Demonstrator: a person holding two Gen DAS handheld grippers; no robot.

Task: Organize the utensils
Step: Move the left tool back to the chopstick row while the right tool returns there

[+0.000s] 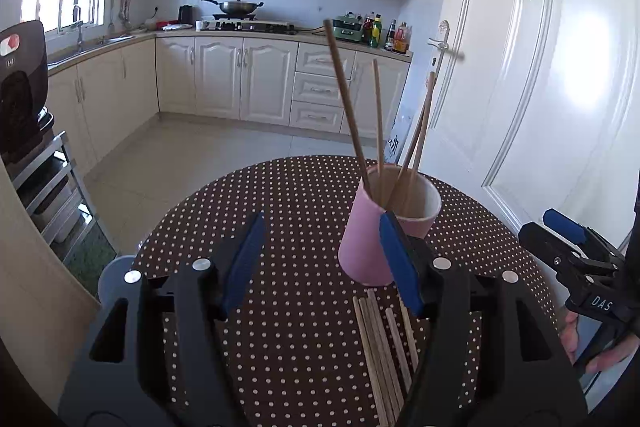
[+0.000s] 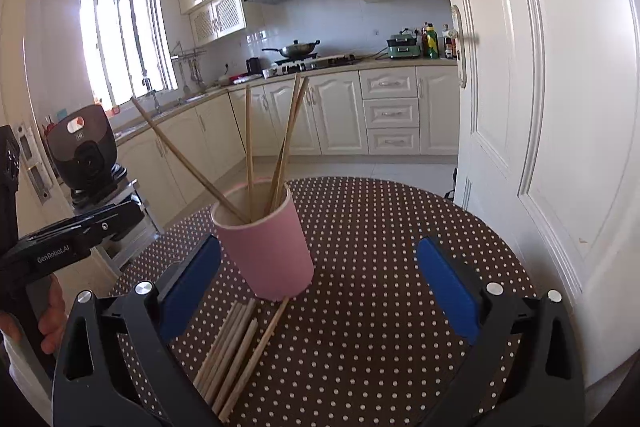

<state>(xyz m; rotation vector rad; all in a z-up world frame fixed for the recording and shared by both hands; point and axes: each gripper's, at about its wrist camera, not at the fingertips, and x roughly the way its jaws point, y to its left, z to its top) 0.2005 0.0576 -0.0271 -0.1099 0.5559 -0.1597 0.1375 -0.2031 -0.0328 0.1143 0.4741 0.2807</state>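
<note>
1. Pink cup (image 1: 374, 235) stands upright on the polka-dot table (image 1: 296, 195), centre of the left wrist view; left of centre in the right wrist view (image 2: 268, 247).
2. 4 chopsticks (image 1: 348, 99) stand inside the cup, leaning apart at different angles.
3. Loose chopsticks (image 1: 380, 351) lie flat on the table at lower centre, just beside the cup's base; seen at lower left in the right wrist view (image 2: 236, 347).
4. Left gripper (image 1: 322, 263): fingers spread wide, grasping nothing; its right pad overlaps the cup in the picture, contact cannot be told.
5. Right gripper (image 2: 320, 291): fingers released, spread wide, empty, above the table.
</note>
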